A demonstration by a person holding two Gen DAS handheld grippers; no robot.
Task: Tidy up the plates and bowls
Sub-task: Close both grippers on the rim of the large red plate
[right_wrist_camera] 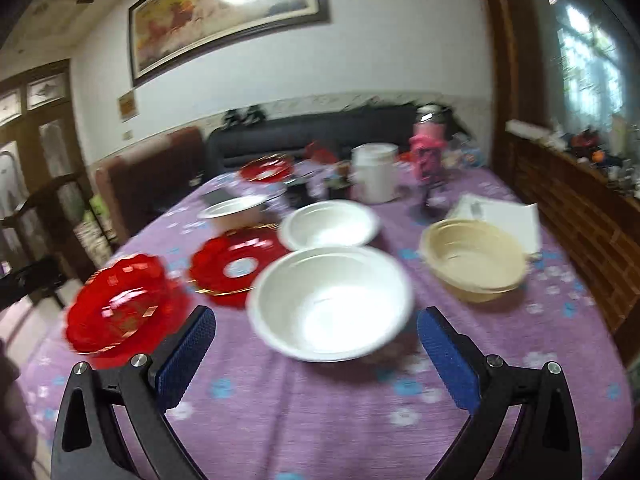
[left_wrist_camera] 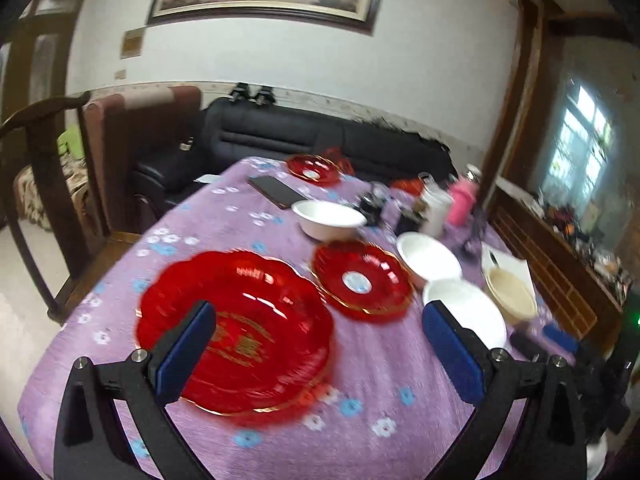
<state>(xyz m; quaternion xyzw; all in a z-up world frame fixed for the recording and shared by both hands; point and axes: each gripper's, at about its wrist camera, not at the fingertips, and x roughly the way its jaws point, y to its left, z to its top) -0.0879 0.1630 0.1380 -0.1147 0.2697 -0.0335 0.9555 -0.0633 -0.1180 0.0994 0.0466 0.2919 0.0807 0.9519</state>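
A purple flowered tablecloth (left_wrist_camera: 372,364) covers the table, with a dark sofa (left_wrist_camera: 320,136) and a framed painting (right_wrist_camera: 224,12) beyond. From left: a large red plate (left_wrist_camera: 240,320), a smaller red plate (left_wrist_camera: 360,280), three white bowls, nearest one (right_wrist_camera: 332,300) empty, then an empty beige bowl (right_wrist_camera: 476,260) at right. The left gripper (left_wrist_camera: 320,352) and right gripper (right_wrist_camera: 316,356) both gape wide, holding nothing.

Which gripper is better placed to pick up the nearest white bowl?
Right. The right gripper is open with the nearest white bowl centred ahead of its fingers; the left gripper faces the large red scalloped plate.
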